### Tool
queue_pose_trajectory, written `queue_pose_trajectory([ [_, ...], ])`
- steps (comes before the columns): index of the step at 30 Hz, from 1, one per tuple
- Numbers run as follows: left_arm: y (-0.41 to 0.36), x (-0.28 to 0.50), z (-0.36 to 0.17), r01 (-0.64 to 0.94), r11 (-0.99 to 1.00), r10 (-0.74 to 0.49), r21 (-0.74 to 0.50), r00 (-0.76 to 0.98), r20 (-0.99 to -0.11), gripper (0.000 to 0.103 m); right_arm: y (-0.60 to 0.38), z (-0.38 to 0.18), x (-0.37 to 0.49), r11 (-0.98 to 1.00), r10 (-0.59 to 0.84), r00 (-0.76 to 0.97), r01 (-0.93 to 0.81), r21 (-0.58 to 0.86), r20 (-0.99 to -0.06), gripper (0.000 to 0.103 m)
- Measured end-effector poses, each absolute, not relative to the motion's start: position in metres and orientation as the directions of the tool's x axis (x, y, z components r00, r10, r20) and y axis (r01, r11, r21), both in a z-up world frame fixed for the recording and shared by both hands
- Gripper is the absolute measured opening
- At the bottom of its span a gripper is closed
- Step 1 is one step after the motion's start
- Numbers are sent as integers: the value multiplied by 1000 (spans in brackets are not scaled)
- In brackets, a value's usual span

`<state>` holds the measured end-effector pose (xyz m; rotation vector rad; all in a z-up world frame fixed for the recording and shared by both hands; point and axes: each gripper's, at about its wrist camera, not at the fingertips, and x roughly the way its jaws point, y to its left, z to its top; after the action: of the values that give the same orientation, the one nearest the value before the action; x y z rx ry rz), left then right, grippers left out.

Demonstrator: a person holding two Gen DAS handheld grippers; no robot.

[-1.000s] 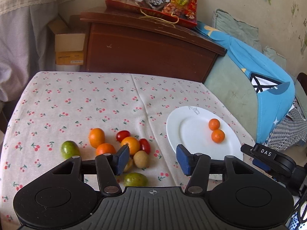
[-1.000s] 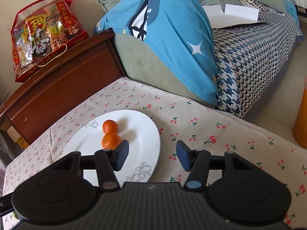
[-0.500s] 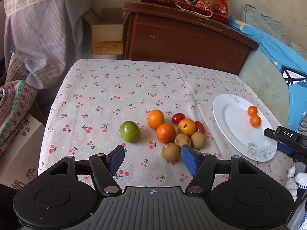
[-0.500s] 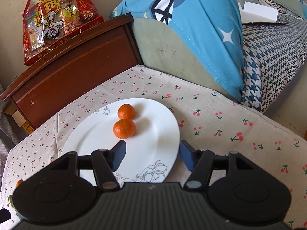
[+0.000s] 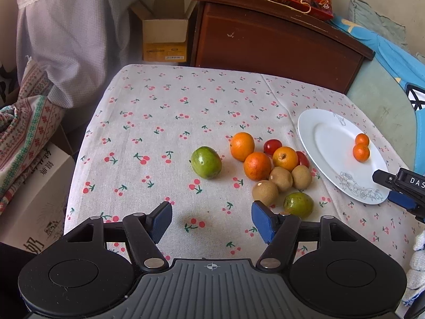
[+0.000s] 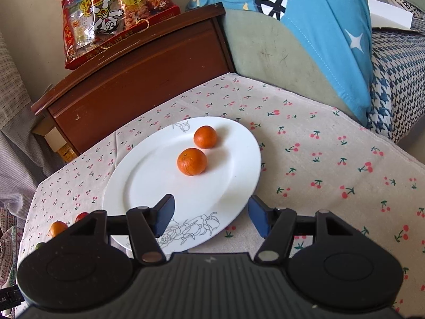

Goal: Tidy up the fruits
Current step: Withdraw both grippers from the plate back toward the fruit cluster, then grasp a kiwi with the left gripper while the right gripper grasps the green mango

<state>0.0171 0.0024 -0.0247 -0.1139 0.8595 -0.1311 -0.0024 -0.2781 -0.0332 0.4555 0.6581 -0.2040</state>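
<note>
Tabletop, covered in cherry-print cloth; fruit gathered toward the right side, bare cloth across the far and left parts.

Left gripper: low over the near edge of the tabletop; blue pads parted to roughly middle width; nothing between them but cloth; nothing held.

Right gripper: over the near rim of the plate; blue pads parted to a similar width; nothing gripped; left pad above the plate, right pad above the cloth just off the rim; seen from the left wrist view as a black tip at the right edge, beside the plate's near rim.

White plate: near the right edge of the tabletop; grey line drawing on near and far rim; two small mandarins on it, toward its far right part, touching or nearly so.

Loose cluster, just left of the plate:
- three oranges, bunched at the far side of the cluster;
- two red cherry tomatoes, tucked among the oranges, one partly hidden;
- three brown kiwis, close together on the near side of the oranges;
- one green fruit, nearest the near edge, just beyond the left gripper's right pad.

Second green fruit: alone, left of the cluster, apart from it.

Beyond the far edge: brown wooden cabinet with a red snack bag on top; open cardboard box on the floor.
</note>
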Motion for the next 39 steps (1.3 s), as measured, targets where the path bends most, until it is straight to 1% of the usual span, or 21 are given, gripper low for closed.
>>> queue_pose_trajectory([
  [5, 7, 17, -26, 54, 987, -149, -150, 647, -748, 67, -260, -21, -15, 907, -4, 792, 260, 332, -611, 63],
  [10, 13, 19, -28, 29, 989, -129, -144, 646, -753, 67, -232, -17, -25, 934, 102, 799, 127, 333, -592, 63],
  [15, 14, 21, -31, 11, 991, -111, -134, 630, -768, 67, -200, -25, -26, 945, 213, 771, -5, 327, -601, 59],
  [18, 16, 22, -32, -1, 992, -100, -130, 632, -768, 67, -187, -30, -25, 947, 243, 757, -48, 319, -607, 54],
  [22, 17, 21, -32, -14, 992, -89, -128, 641, -763, 67, -179, -35, -21, 946, 257, 752, -67, 316, -607, 49],
  [29, 21, 21, -31, -35, 993, -65, -117, 660, -748, 67, -171, -39, -10, 942, 280, 747, -93, 321, -603, 46],
  [32, 21, 20, -31, -34, 993, -66, -117, 663, -746, 66, -164, -42, -7, 947, 278, 743, -106, 302, -609, 42],
  [36, 19, 19, -32, -17, 993, -79, -121, 664, -743, 66, -161, -47, -6, 946, 283, 739, -111, 303, -612, 33],
  [39, 16, 19, -32, 5, 992, -100, -130, 665, -740, 63, -164, -46, -8, 950, 267, 744, -99, 295, -612, 33],
])
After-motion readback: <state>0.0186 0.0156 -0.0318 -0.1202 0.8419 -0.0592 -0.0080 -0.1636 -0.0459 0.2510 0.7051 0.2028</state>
